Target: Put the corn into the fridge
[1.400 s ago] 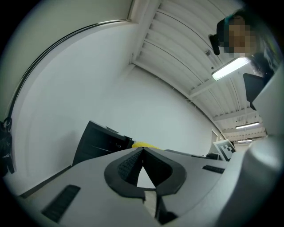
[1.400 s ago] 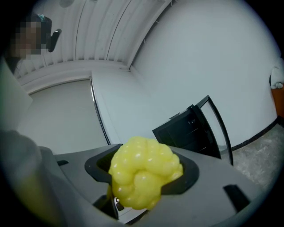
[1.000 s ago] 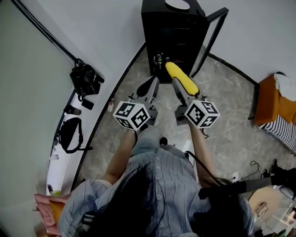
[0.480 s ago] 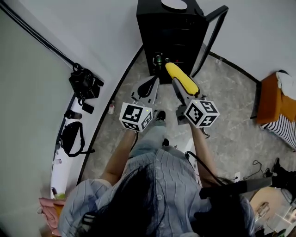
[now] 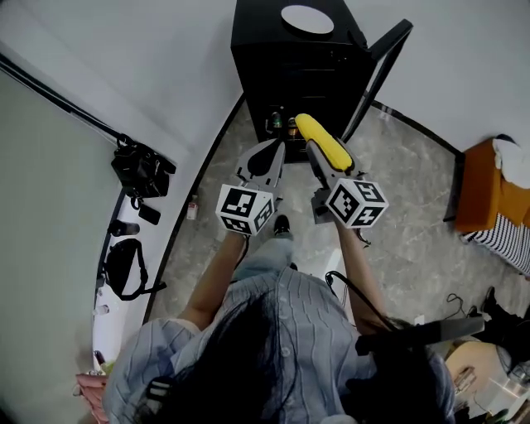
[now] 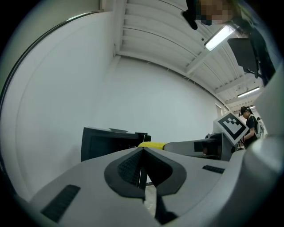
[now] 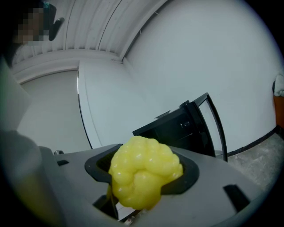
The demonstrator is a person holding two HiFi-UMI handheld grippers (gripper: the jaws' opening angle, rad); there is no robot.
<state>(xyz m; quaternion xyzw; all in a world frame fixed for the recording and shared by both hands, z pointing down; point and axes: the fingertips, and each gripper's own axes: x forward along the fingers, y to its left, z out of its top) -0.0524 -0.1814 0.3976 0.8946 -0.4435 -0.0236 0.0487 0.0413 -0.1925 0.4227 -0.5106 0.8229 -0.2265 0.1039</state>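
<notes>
Corn [image 5: 325,145] still in right gripper [image 5: 318,156], fridge [image 5: 290,66] open

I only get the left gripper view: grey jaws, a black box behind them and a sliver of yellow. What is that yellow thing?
Observer: It is a corn cob. The right gripper is shut on it, with one end sticking out forward past the jaws.
Visitor: And the black box?
Observer: In the head view it is a small black fridge standing on the floor, with its door swung open to the right.
Visitor: Is there anything on top of it?
Observer: Yes, a white round disc lies flat on the fridge's top. I cannot tell what it is.
</notes>
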